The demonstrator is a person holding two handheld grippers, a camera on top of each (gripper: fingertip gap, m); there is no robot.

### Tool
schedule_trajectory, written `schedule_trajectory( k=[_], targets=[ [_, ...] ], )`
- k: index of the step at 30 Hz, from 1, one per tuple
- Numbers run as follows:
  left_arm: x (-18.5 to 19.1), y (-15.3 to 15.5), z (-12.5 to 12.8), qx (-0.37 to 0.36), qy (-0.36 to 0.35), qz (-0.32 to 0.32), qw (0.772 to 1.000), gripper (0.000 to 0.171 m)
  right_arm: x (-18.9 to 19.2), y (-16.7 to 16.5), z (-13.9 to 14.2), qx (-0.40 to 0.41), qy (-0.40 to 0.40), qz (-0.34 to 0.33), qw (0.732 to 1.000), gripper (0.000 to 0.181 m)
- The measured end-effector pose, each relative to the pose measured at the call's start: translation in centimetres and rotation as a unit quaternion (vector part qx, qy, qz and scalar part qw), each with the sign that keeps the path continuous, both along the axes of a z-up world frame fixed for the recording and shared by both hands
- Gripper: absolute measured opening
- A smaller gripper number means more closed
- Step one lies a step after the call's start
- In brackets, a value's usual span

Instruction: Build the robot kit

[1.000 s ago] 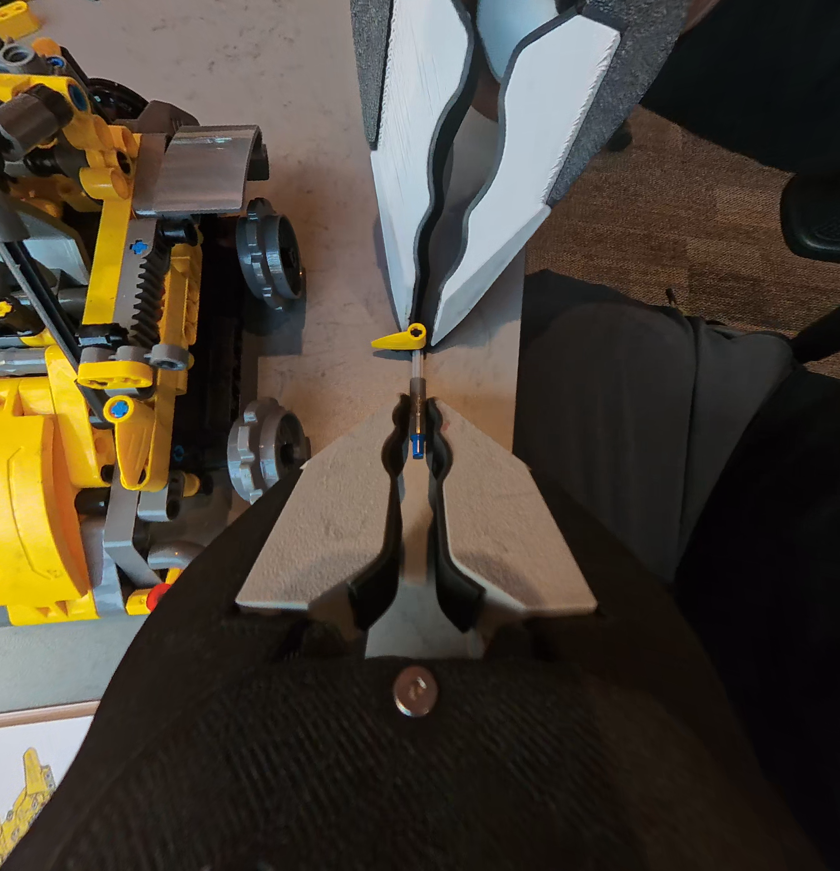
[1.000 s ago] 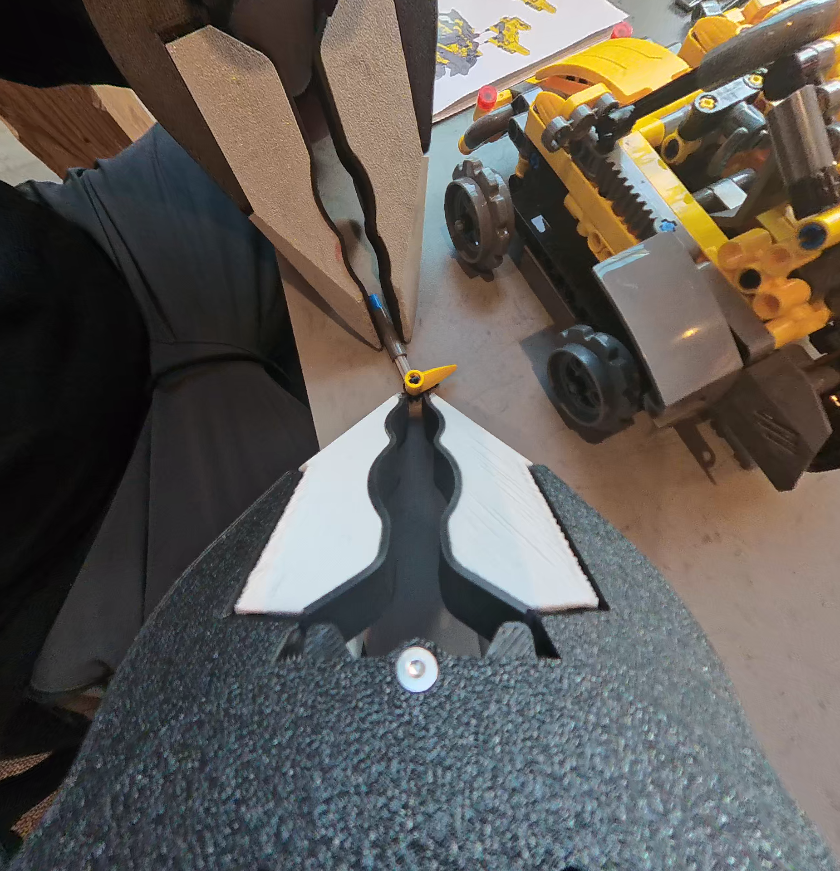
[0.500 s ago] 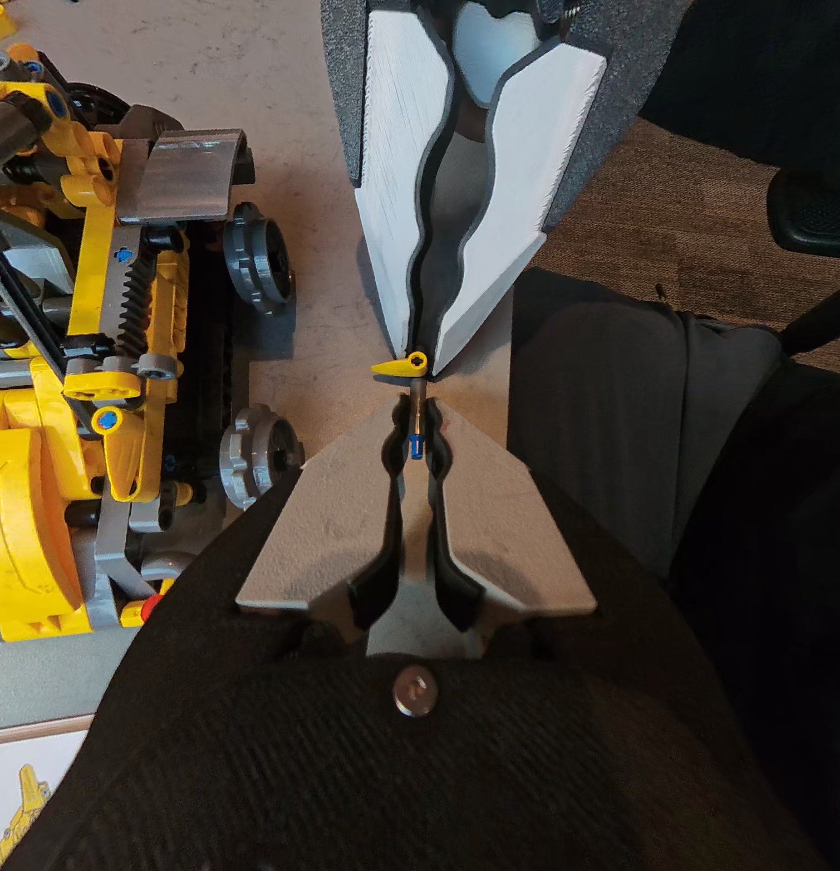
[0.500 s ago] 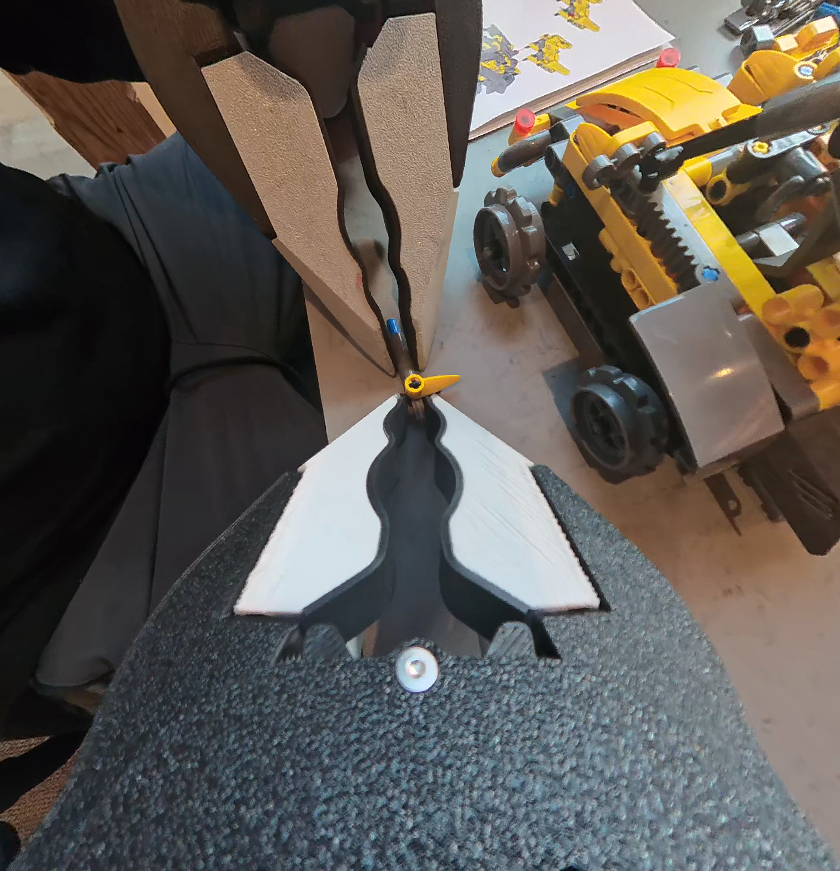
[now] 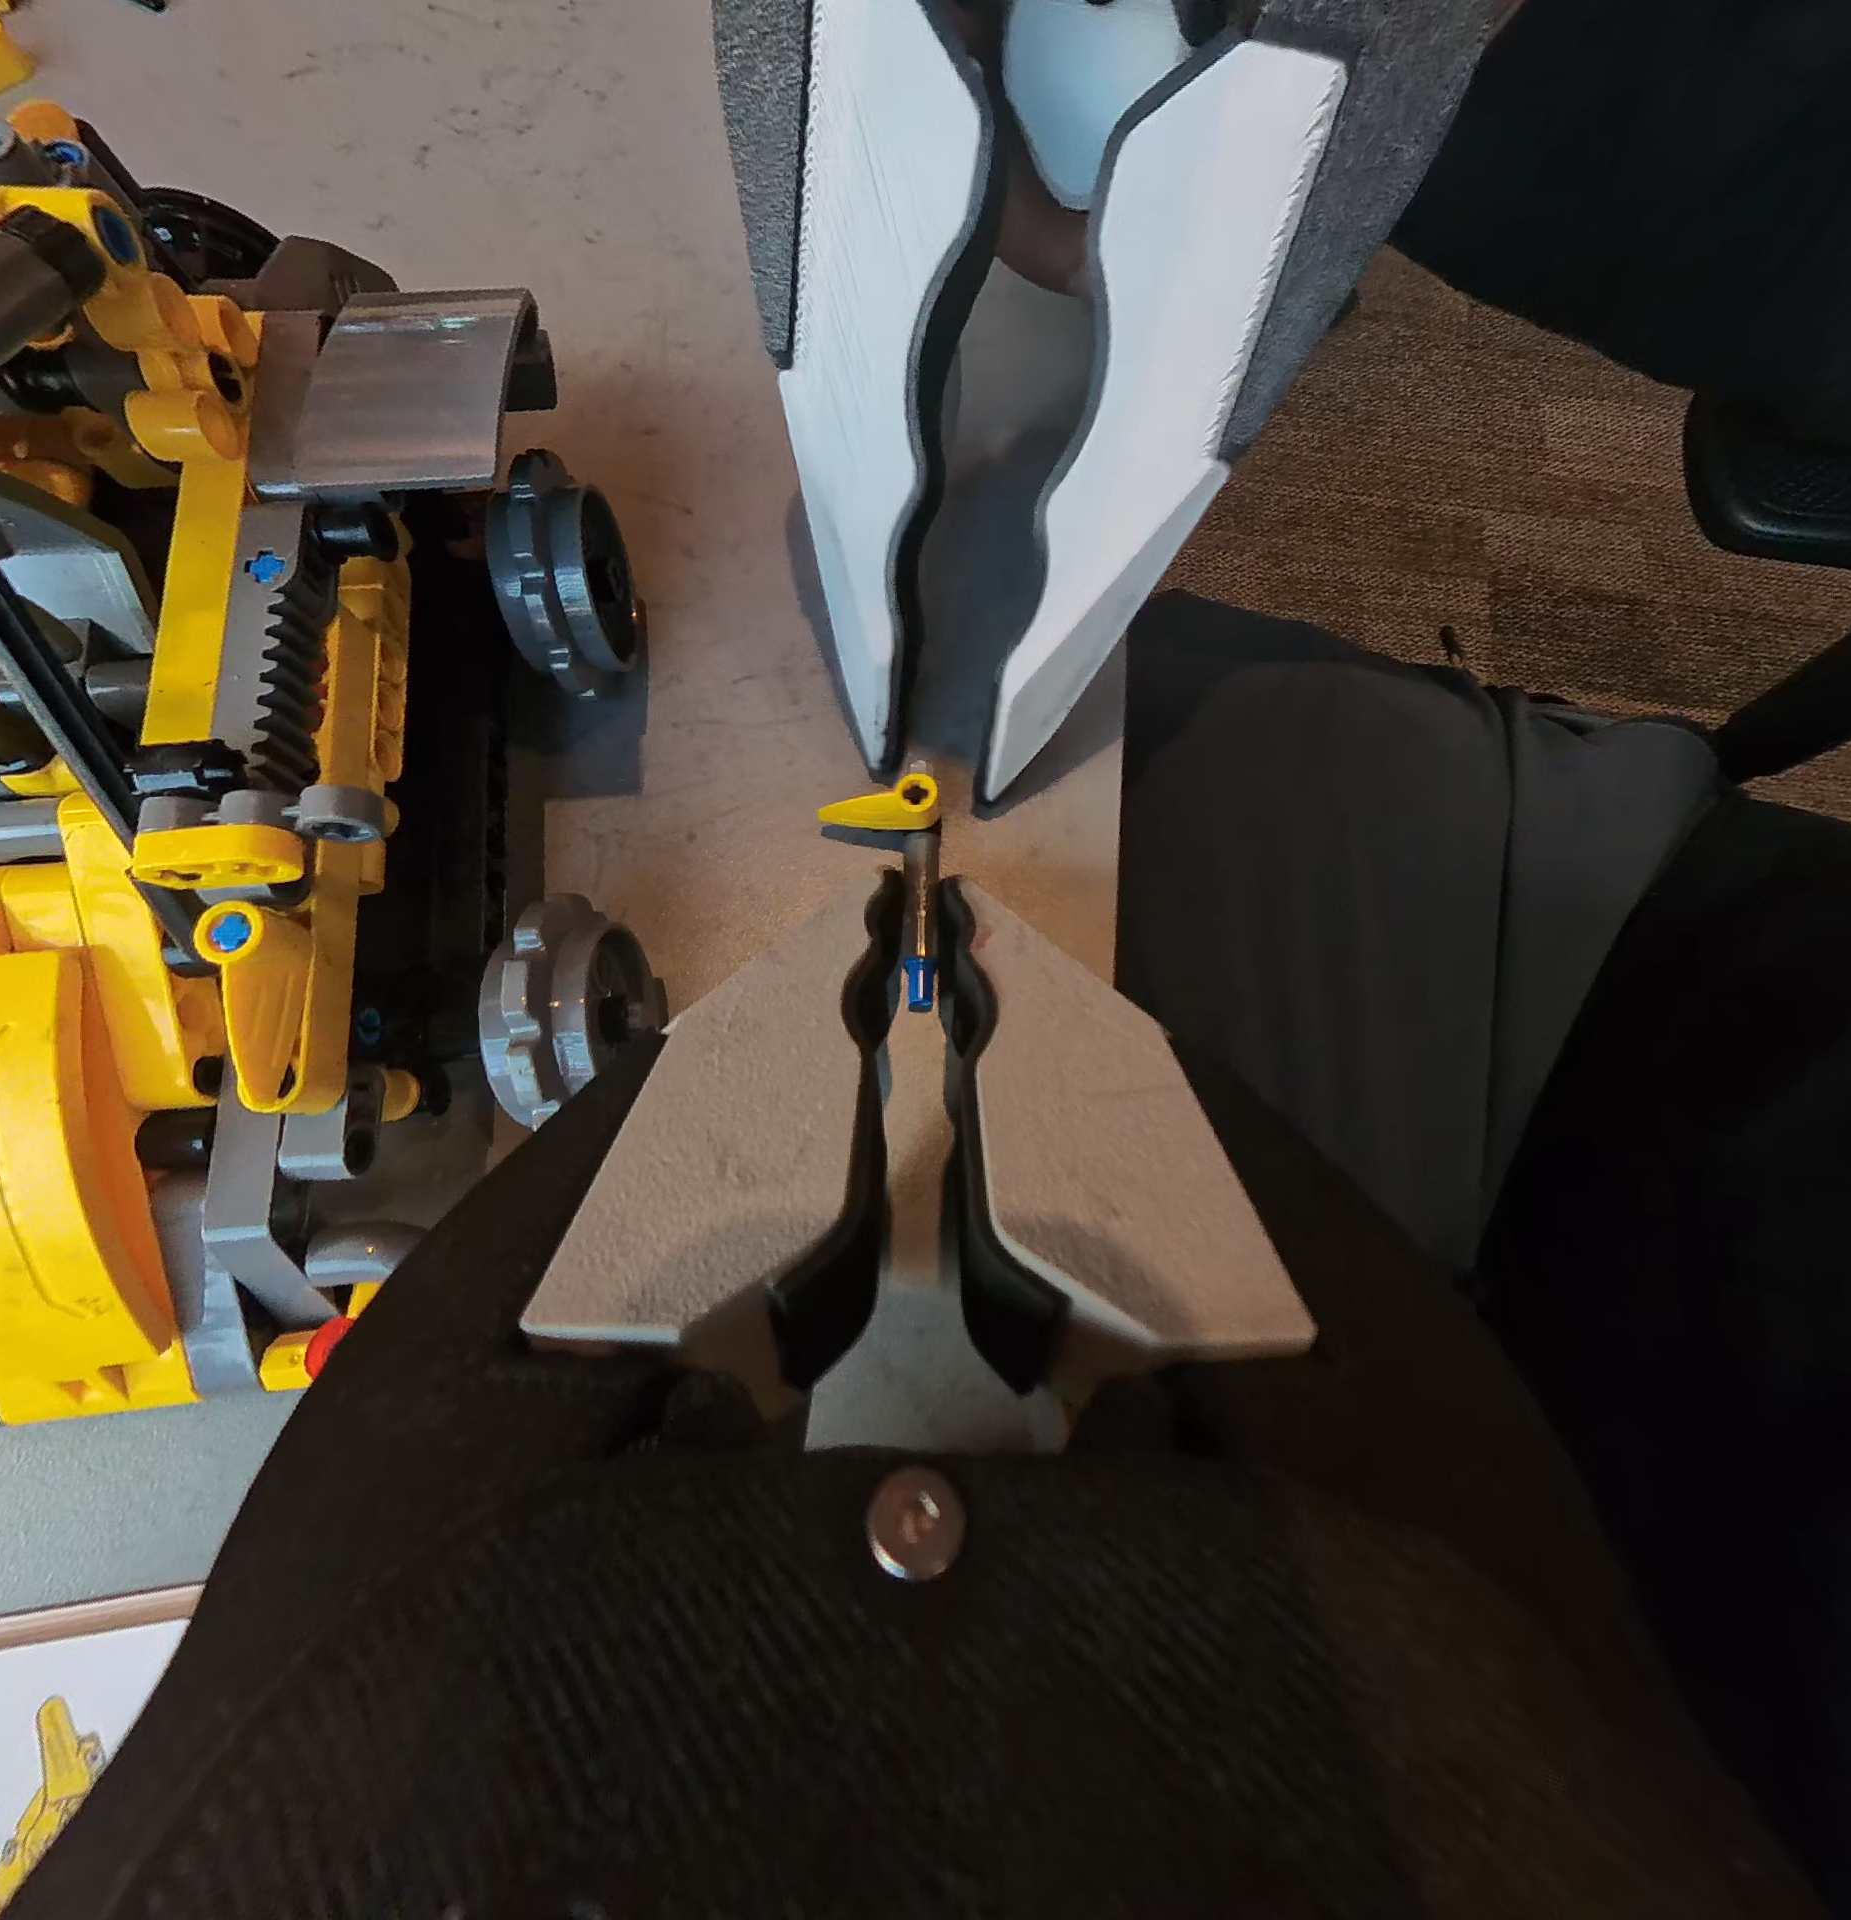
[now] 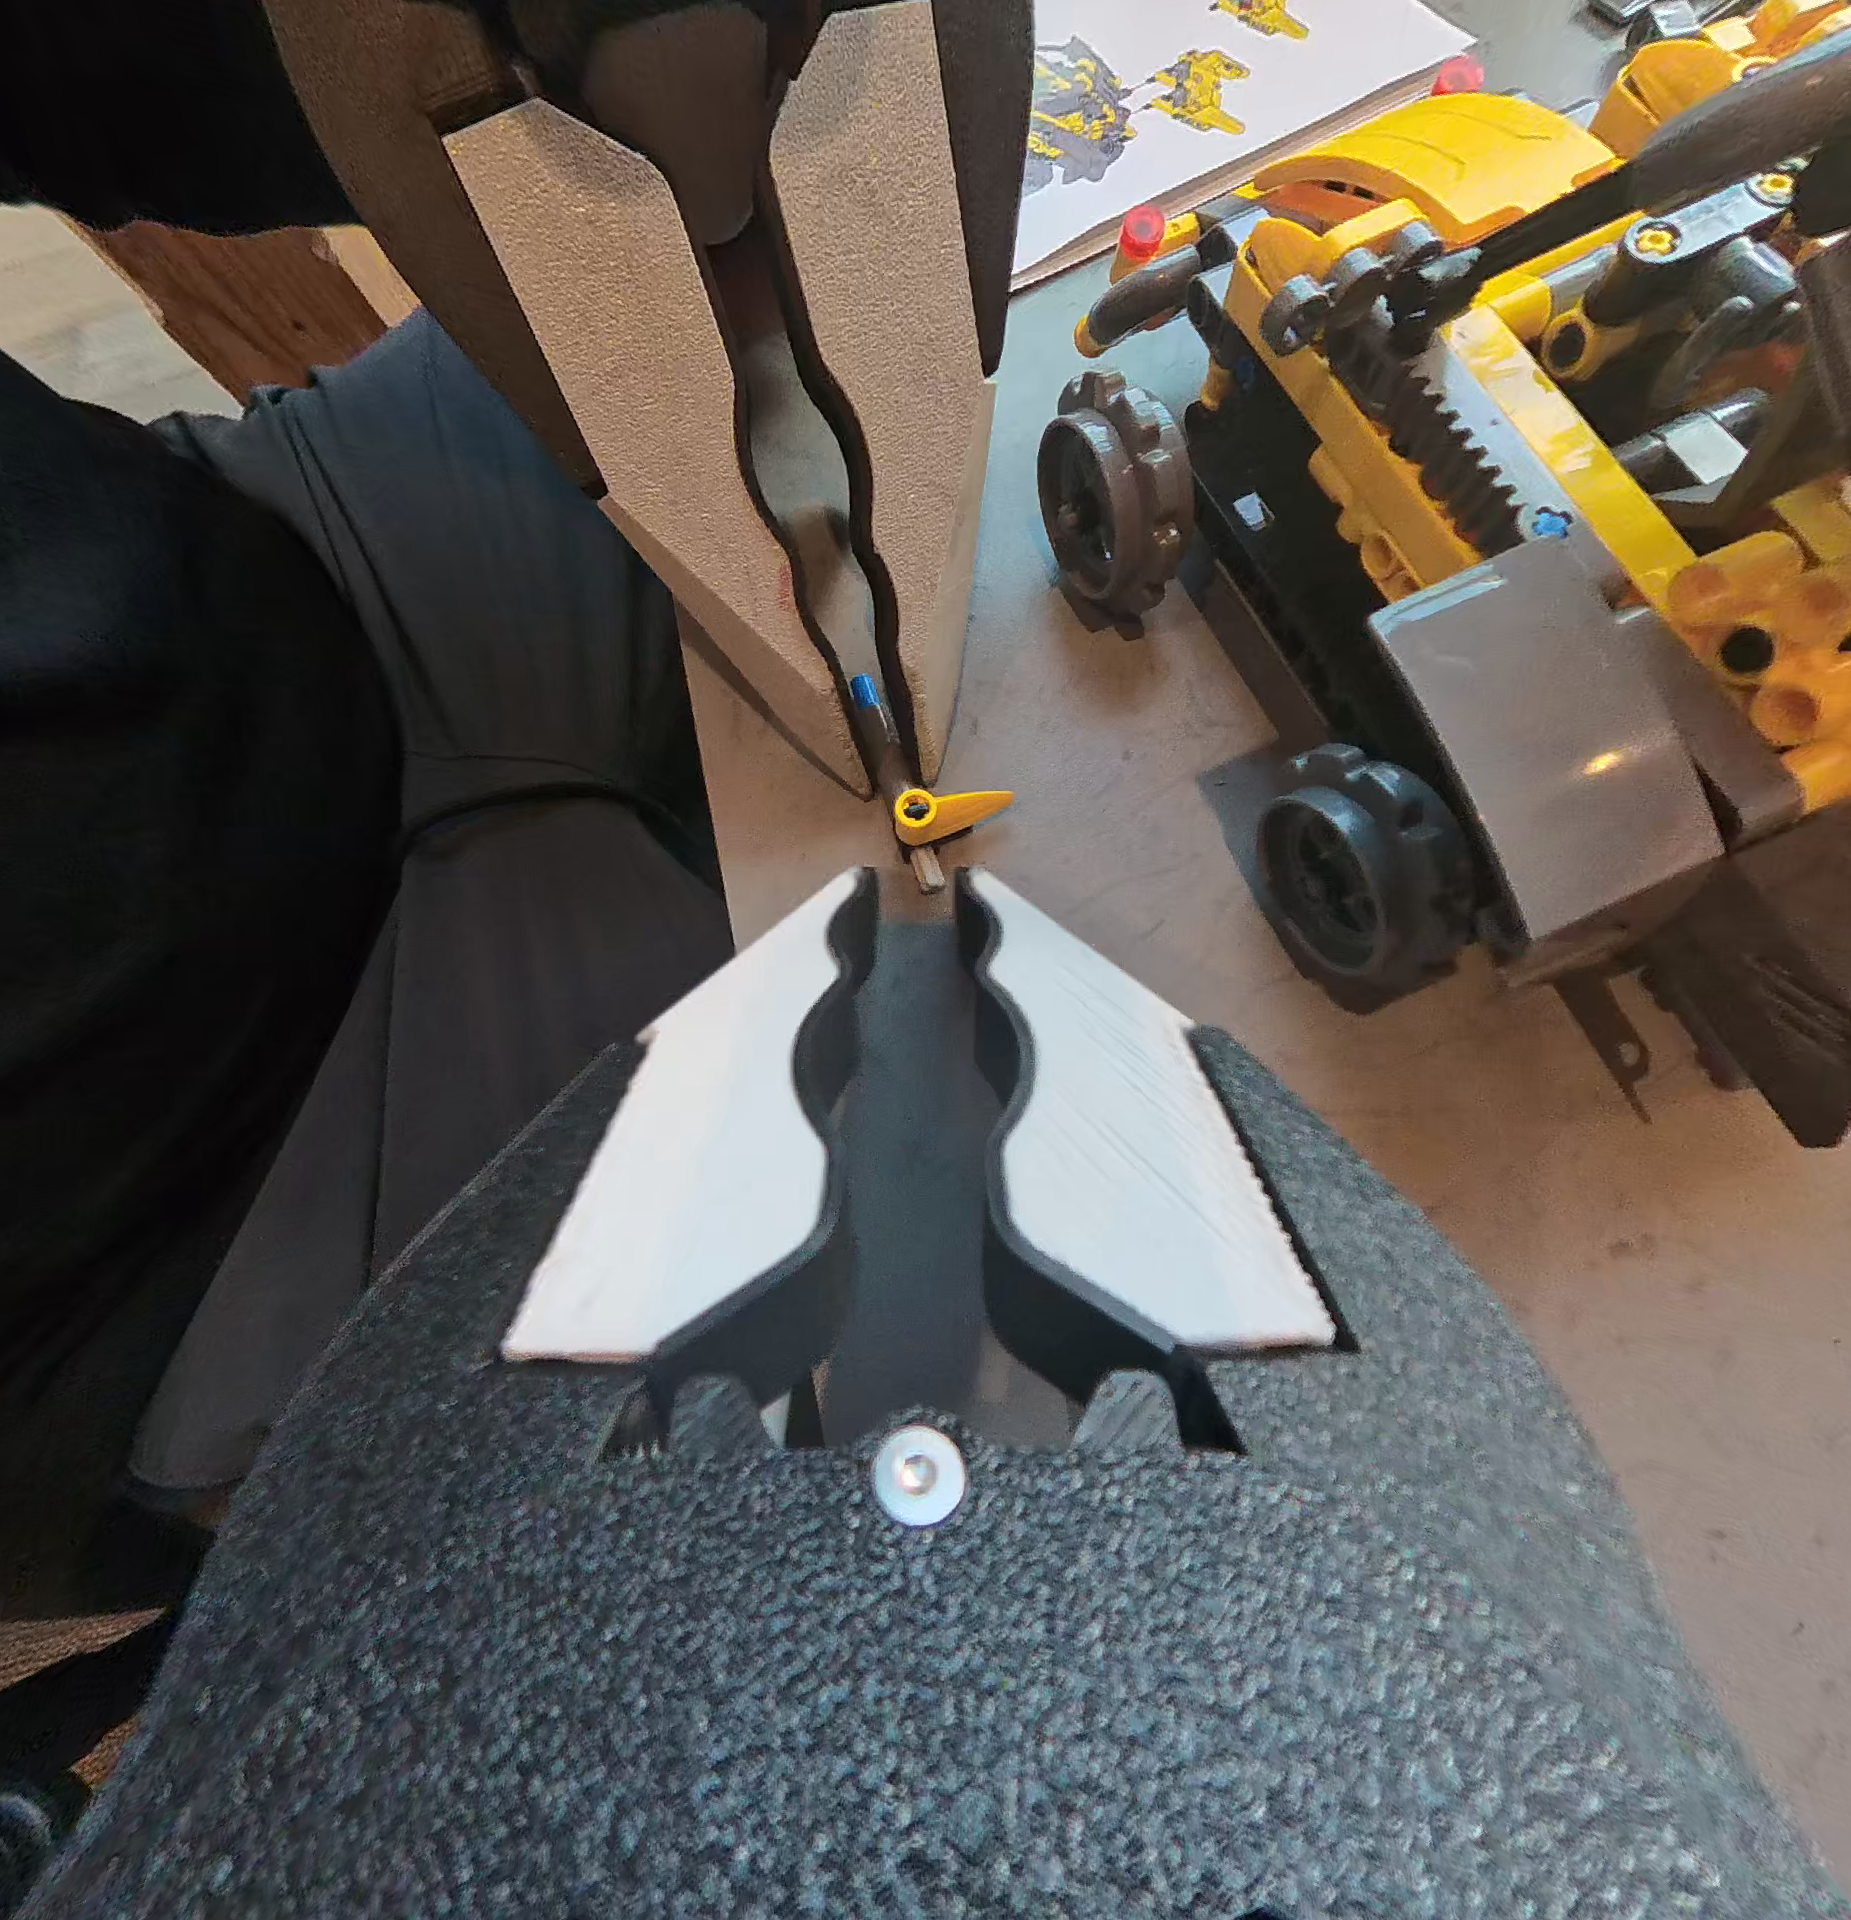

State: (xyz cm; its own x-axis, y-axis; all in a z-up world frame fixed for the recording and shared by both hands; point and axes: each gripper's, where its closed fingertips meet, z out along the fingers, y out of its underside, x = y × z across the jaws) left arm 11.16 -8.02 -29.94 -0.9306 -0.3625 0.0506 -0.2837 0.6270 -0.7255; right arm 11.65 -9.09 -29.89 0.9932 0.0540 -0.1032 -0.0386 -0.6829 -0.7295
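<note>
My left gripper point(image 5: 919, 883) has grey fingers and is shut on a thin grey axle point(image 5: 921, 894) with a blue pin point(image 5: 917, 982) at its near end. A small yellow pointed piece point(image 5: 885, 808) sits on the axle just beyond the left fingertips. My right gripper point(image 6: 916, 878) has white fingers, faces the left one tip to tip, and stands slightly open. The axle's free end point(image 6: 927, 871) lies between its tips, and the yellow piece point(image 6: 947, 812) is just ahead of them. Both grippers are over the table's near edge point(image 5: 1097, 727).
A yellow and grey building-brick vehicle point(image 5: 225, 831) with grey toothed wheels point(image 5: 568, 592) stands on the table point(image 5: 588, 156); it also shows in the right wrist view point(image 6: 1523, 520). An instruction booklet point(image 6: 1212, 104) lies behind it. A person's dark-clothed legs point(image 5: 1420, 935) are beside the edge. Less than 4 cm separates the two grippers' tips.
My right gripper has opened and let go of the yellow piece, which now sits on the axle. The two grippers came closer together. The left gripper keeps its hold.
</note>
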Motion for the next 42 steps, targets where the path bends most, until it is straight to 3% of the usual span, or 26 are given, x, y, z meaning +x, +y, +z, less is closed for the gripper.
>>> schedule_trajectory(
  k=[11, 26, 42],
  targets=[
    [-0.5, 0.2, 0.0, 0.003, -0.008, -0.013, 1.0, 0.003, -0.3, 0.4, -0.1, -0.002, -0.009, -0.016, 1.0, 0.003],
    [-0.9, 3.6, 0.1, 0.004, -0.011, -0.025, 1.0, 0.003, -1.4, 4.1, 0.0, -0.002, -0.002, -0.018, 1.0, 0.002],
    [-0.9, 3.6, 0.1, 0.0, -0.002, -0.025, 1.0, 0.003, -1.3, 4.1, 0.0, -0.001, -0.003, -0.018, 1.0, 0.002]
  ],
)
